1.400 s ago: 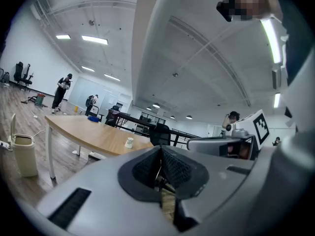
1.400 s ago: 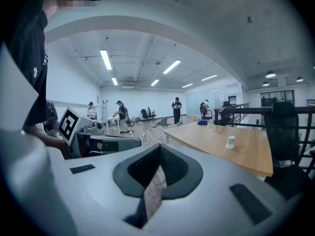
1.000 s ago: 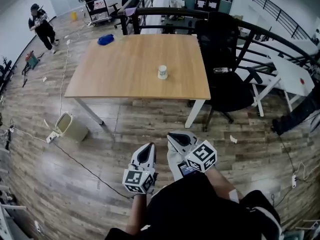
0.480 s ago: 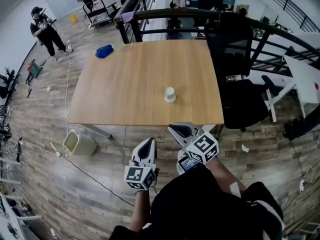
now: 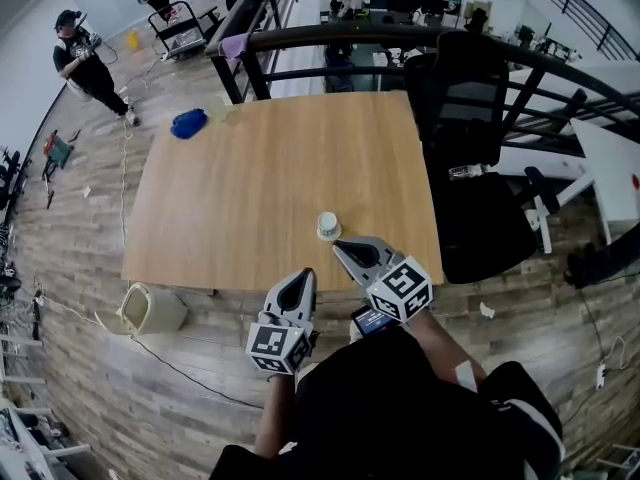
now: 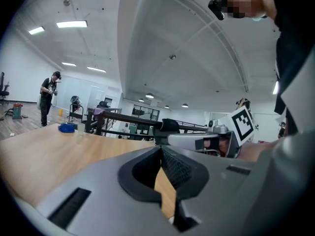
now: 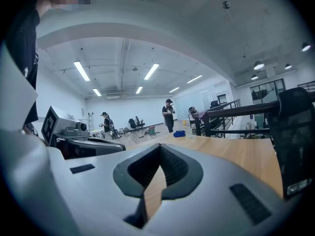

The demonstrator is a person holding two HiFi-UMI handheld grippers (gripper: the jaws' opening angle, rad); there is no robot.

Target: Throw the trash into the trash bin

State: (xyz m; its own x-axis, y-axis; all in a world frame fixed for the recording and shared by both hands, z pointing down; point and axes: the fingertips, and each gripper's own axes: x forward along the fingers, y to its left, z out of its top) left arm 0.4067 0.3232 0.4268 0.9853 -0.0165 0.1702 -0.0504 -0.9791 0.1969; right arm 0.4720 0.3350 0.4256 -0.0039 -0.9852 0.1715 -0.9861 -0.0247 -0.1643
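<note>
The job is at its opening step, the approach: nothing has been picked up yet. In the head view the left gripper (image 5: 300, 280) and the right gripper (image 5: 344, 249) are held out side by side over the near edge of the wooden table (image 5: 240, 188). Each gripper's own view shows its jaws brought together at the tips with nothing between them, only tabletop showing past them. The likely trash is a small white paper cup (image 5: 328, 226), standing upright on the table close to the near edge. It sits at about 11 o'clock from the right gripper's tip, near it but not touching. The trash bin (image 5: 150, 308) is on the floor at about 8 o'clock from the left gripper, just beside the table's near-left corner. Whether it stands upright or leans I cannot tell. A blue object (image 5: 188, 123) lies at the far-left corner of the table, at 11 o'clock, well apart from the cup. Next, the right jaws need to open, straddle the cup and close lightly, since thin paper would probably crush or tip. The cup then has to be carried down and over to the bin at 8 o'clock.
</note>
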